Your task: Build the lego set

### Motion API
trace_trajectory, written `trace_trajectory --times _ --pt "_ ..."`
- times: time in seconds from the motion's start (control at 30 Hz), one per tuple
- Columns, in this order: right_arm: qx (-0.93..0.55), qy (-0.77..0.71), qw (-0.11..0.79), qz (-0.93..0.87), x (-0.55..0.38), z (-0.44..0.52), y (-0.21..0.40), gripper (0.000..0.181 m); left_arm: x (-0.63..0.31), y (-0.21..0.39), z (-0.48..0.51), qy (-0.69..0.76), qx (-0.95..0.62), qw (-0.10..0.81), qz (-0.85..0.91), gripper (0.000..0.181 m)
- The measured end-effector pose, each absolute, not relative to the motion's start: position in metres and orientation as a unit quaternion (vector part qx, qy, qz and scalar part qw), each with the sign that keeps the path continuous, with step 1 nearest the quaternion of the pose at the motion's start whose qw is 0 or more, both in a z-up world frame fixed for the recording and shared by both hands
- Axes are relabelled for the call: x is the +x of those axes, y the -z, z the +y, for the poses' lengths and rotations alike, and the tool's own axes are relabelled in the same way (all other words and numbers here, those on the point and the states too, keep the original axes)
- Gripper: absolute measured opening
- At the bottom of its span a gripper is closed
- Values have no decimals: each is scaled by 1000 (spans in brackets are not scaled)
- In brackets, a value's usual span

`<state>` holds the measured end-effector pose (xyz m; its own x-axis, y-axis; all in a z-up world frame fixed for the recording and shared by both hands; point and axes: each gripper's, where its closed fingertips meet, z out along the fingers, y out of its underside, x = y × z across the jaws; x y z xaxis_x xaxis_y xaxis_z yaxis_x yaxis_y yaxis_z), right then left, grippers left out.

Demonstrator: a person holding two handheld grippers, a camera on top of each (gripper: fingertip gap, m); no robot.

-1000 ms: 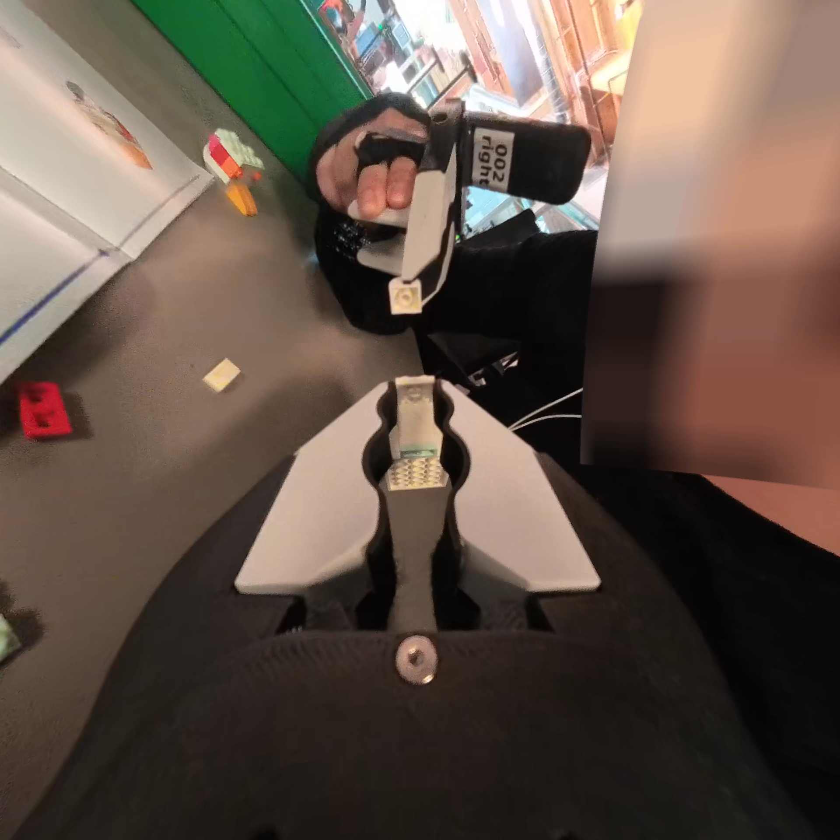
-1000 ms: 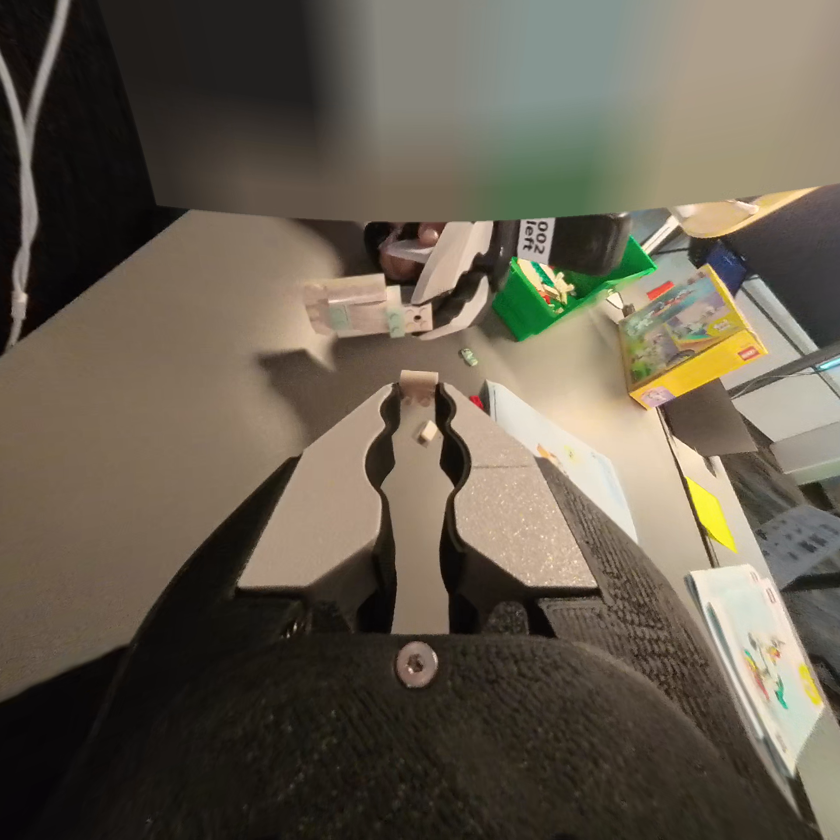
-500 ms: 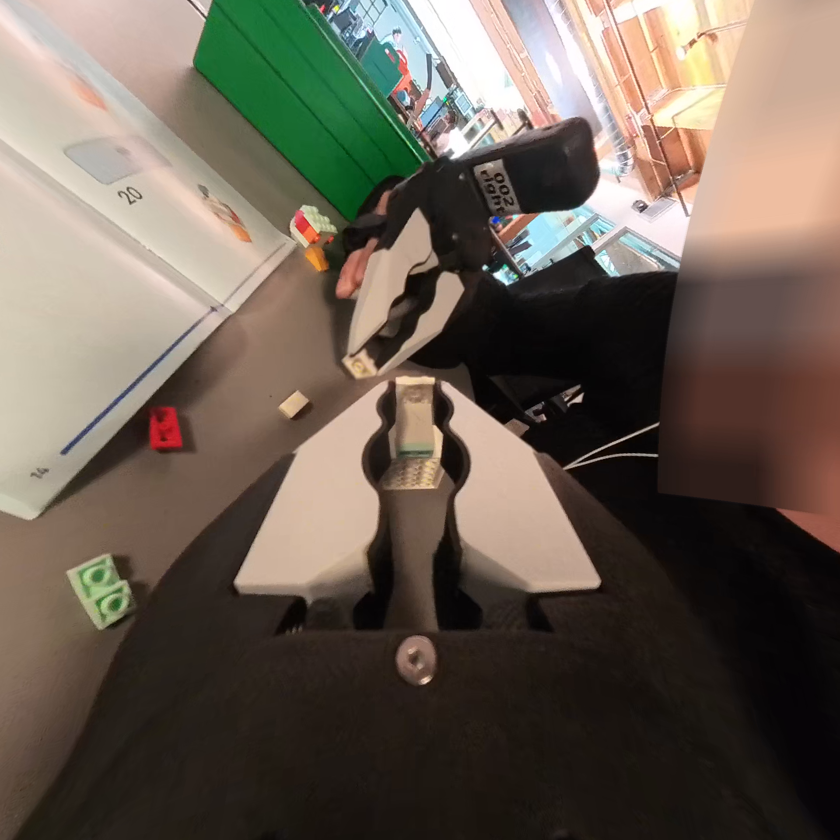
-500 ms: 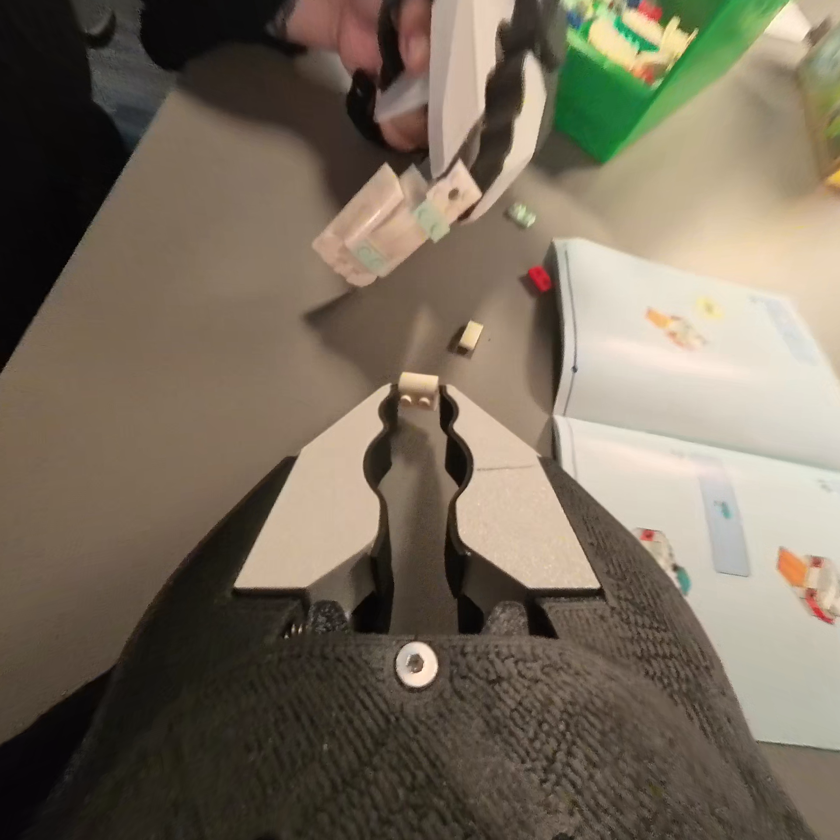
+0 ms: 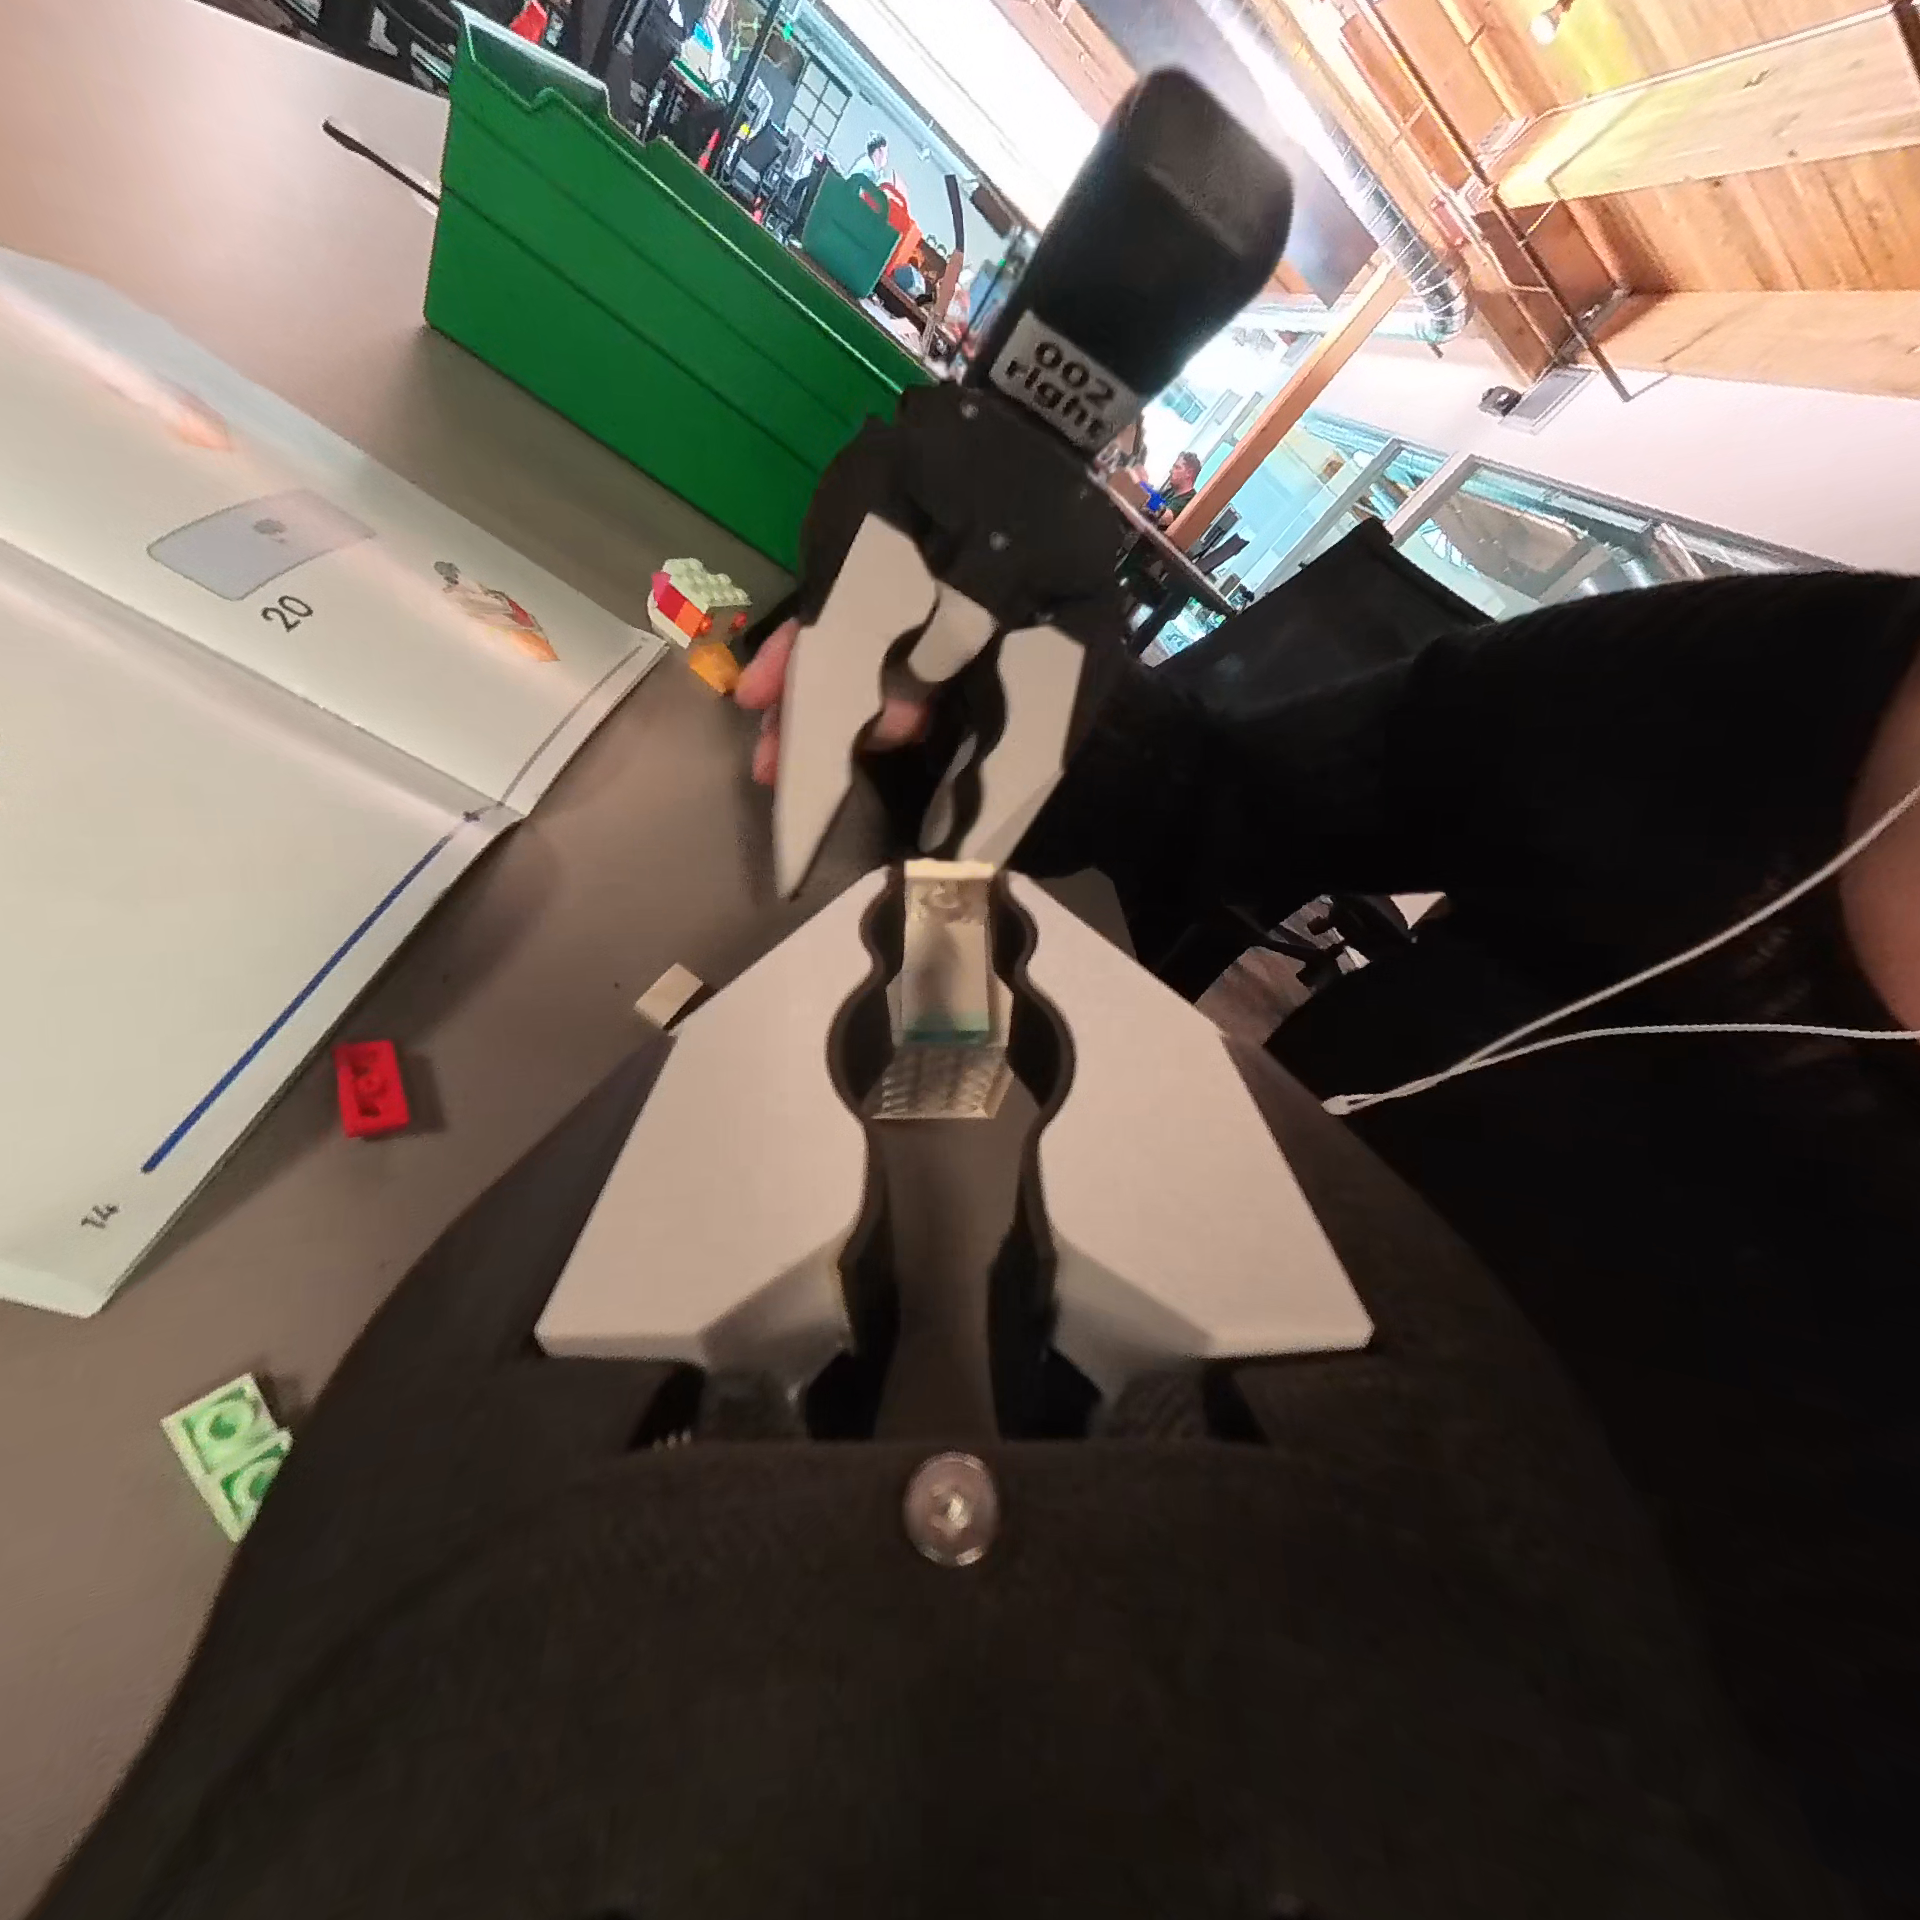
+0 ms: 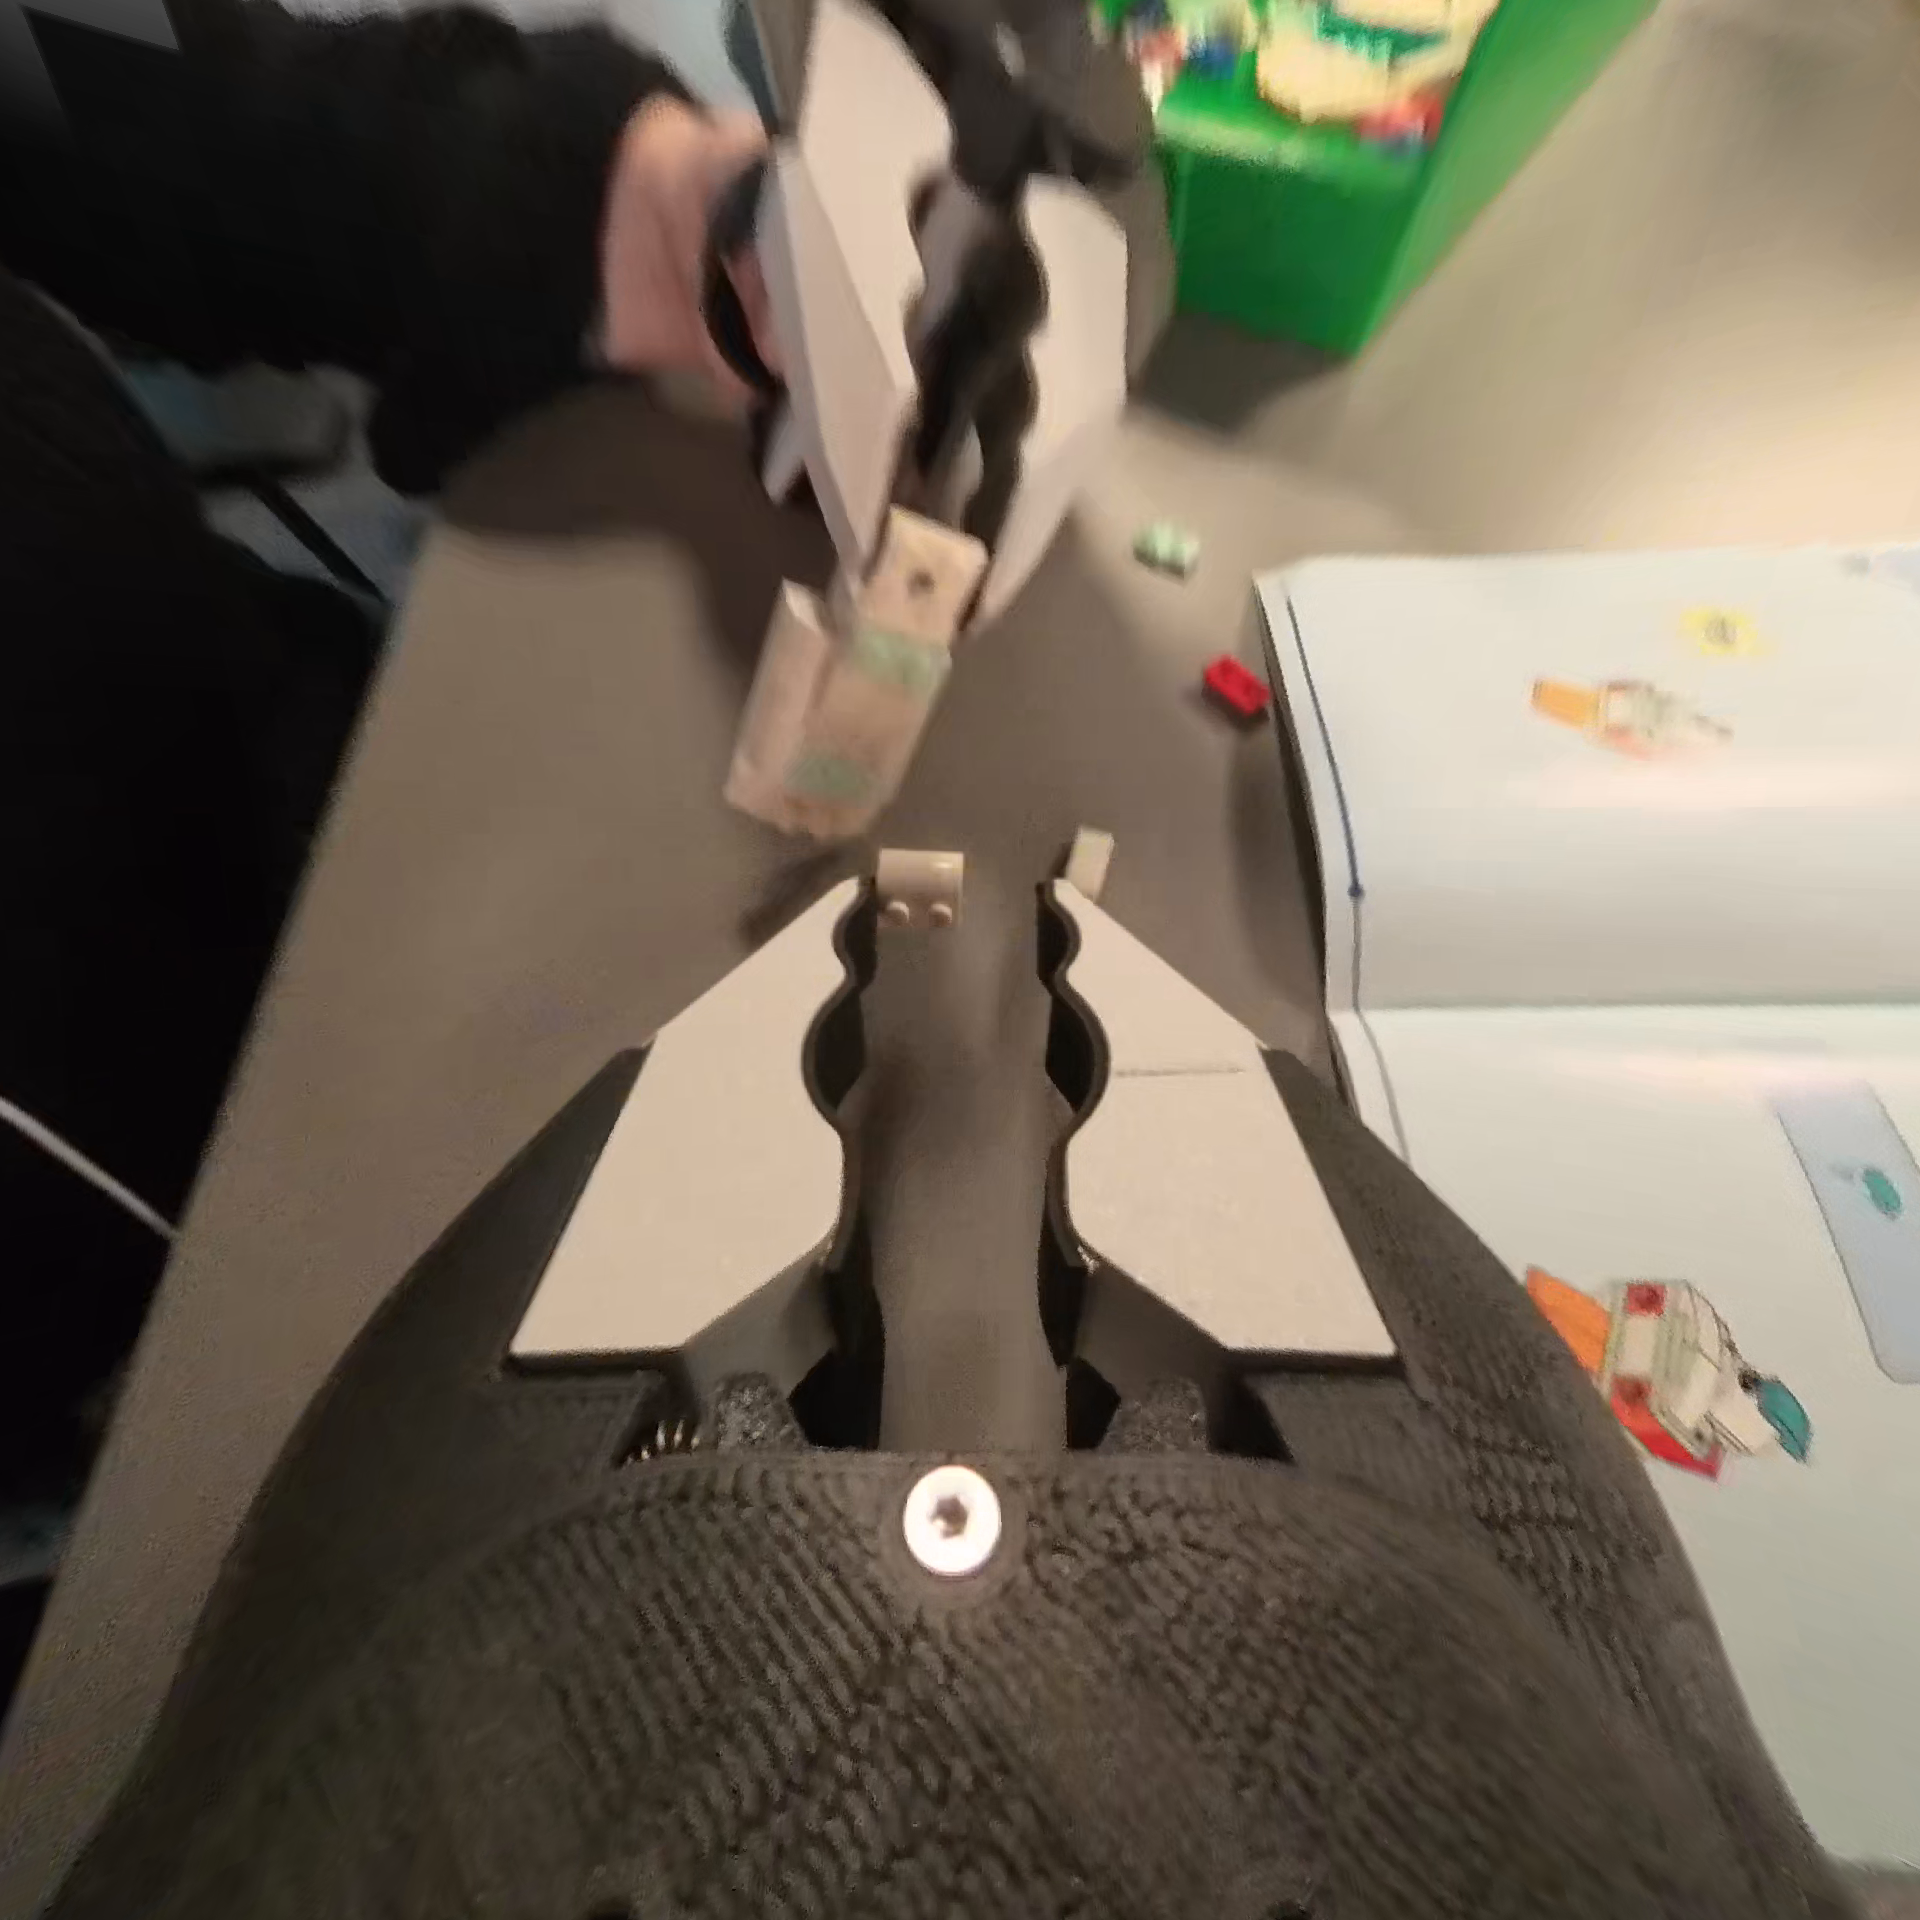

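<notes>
1. Since everything is set out on the grey table [image 5: 613, 831], that gets listed first. The green bin [image 5: 623, 343] of spare parts is parked at the far end, and the open instruction booklet [image 5: 208, 831] is laid along one side.
2. The left gripper [image 5: 945, 904] is clamped on the white-and-teal sub-assembly [image 5: 940, 971]. The sub-assembly is held up off the table and aimed at the other tool.
3. The right gripper [image 6: 956, 894] is pointed back at it from just beside, with its jaws spread.
4. A small tan brick [image 6: 920, 883] is seen at the tip of one finger, with a clear gap left on its other side, so it isn't being pinched. Whether it's clinging there or lying on the table can't be told from the blur.
5. The step in hand is probably that brick being added to the sub-assembly. For the next move, the brick would need to be gripped squarely, lined up stud to socket, and pressed home while the sub-assembly is braced by the left clamp.
6. A few loose bits are scattered near the booklet's edge: a second tan brick [image 6: 1086, 857], a red brick [image 5: 369, 1086] and a pale green plate [image 5: 223, 1449]. None of them is being touched.
</notes>
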<state>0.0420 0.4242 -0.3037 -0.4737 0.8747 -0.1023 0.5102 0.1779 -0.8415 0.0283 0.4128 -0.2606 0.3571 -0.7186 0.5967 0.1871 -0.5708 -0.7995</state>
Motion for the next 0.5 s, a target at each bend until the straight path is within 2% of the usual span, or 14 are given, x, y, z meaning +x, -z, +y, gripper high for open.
trace_trajectory --times 0.1,0.37,0.43,0.5 --pt "-481 -397 198 -756 47 432 322 31 29 263 412 527 -712 422 192 15" --pt "-471 -329 219 -789 60 449 332 57 31 266 413 493 -726 433 207 15" --pt "-464 -381 238 -764 54 443 314 48 32 266 413 490 -725 436 209 15" --pt "-458 -480 228 -712 45 425 286 33 33 264 413 486 -722 444 214 16"
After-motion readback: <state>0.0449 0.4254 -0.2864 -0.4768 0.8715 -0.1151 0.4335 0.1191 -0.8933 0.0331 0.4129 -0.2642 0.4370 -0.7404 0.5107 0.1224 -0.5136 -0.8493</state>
